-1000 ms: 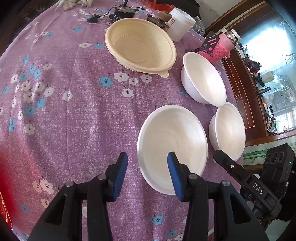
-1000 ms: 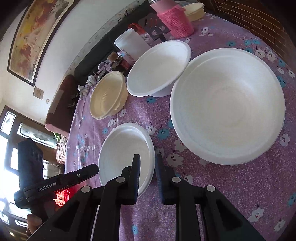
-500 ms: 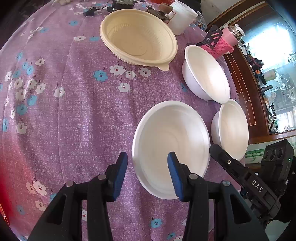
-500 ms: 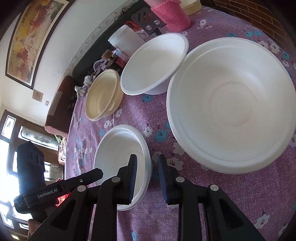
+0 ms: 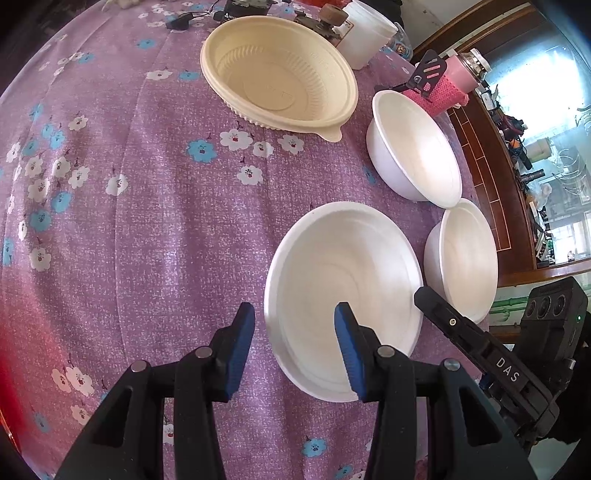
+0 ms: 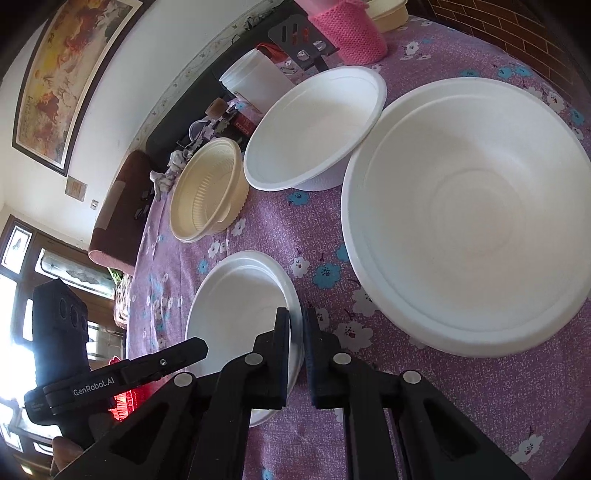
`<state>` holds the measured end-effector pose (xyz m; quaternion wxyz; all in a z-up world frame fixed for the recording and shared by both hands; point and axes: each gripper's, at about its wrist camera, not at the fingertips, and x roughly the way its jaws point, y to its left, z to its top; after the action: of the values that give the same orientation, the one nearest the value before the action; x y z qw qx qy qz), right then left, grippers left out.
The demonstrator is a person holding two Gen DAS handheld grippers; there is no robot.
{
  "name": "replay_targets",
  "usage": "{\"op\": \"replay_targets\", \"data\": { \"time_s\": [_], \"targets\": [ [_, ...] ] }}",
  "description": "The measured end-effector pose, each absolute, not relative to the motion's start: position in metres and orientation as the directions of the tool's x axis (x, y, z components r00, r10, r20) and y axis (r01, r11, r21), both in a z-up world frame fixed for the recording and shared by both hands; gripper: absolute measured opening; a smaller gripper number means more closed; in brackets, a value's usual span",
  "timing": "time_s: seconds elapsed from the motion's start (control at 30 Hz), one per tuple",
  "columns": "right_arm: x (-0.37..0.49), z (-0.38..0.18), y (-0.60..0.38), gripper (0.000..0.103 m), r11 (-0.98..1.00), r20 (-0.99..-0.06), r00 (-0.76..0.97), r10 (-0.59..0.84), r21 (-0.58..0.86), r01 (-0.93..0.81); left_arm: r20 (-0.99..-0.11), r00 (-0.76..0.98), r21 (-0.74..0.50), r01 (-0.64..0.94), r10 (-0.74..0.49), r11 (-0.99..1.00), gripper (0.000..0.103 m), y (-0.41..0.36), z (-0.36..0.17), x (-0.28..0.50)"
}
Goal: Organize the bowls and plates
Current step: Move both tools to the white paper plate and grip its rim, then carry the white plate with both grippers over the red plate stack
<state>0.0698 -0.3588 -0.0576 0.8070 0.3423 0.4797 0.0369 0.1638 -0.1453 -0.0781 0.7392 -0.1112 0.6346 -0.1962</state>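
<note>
A shallow white plate [image 5: 343,280] lies on the purple flowered cloth; it also shows in the right wrist view [image 6: 236,314]. My left gripper [image 5: 293,339] is open, its jaws straddling the plate's near left rim. My right gripper [image 6: 295,325] is closed on the plate's right rim, which sits between its black jaws. Two white bowls [image 5: 413,147] [image 5: 465,258] stand to the right; the nearer one fills the right wrist view [image 6: 469,214], the other bowl [image 6: 314,125] stands behind it. A cream ribbed bowl [image 5: 280,70] [image 6: 207,192] stands at the far side.
A white tub [image 5: 365,33], a pink knitted holder [image 5: 443,88] and small clutter stand at the table's far edge. The table edge falls off just right of the bowls. A wooden counter [image 5: 491,147] lies beyond.
Both grippers moved in on the white plate. The right jaws narrowed onto its rim; the left jaws stayed open and now reach around the near rim.
</note>
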Motion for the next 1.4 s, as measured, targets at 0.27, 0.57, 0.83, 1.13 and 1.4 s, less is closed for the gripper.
{"op": "replay_targets", "data": {
  "time_s": [0.27, 0.57, 0.83, 1.13, 1.4],
  "targets": [
    [0.072, -0.061, -0.361, 0.008, 0.761, -0.753, 0.541, 0.375, 0.583, 0.283, -0.898, 0.133, -0.398, 0.162, -0.419, 0.903, 0.043, -0.144, -0.073, 0.164],
    [0.074, -0.055, -0.352, 0.008, 0.786, -0.76, 0.543, 0.357, 0.559, 0.264, -0.892, 0.166, -0.394, 0.166, -0.419, 0.904, 0.04, -0.136, -0.061, 0.168],
    [0.075, -0.057, -0.354, 0.008, 0.785, -0.764, 0.541, 0.353, 0.556, 0.273, -0.894, 0.158, -0.392, 0.18, -0.42, 0.902, 0.018, -0.138, -0.065, 0.167],
    [0.074, -0.055, -0.351, 0.008, 0.788, -0.764, 0.543, 0.349, 0.553, 0.271, -0.896, 0.195, -0.365, 0.19, -0.4, 0.911, 0.007, -0.132, -0.059, 0.166],
    [0.071, -0.051, -0.346, 0.008, 0.787, -0.758, 0.547, 0.357, 0.559, 0.262, -0.886, 0.199, -0.386, 0.181, -0.418, 0.905, 0.007, -0.122, -0.06, 0.163]
  ]
}}
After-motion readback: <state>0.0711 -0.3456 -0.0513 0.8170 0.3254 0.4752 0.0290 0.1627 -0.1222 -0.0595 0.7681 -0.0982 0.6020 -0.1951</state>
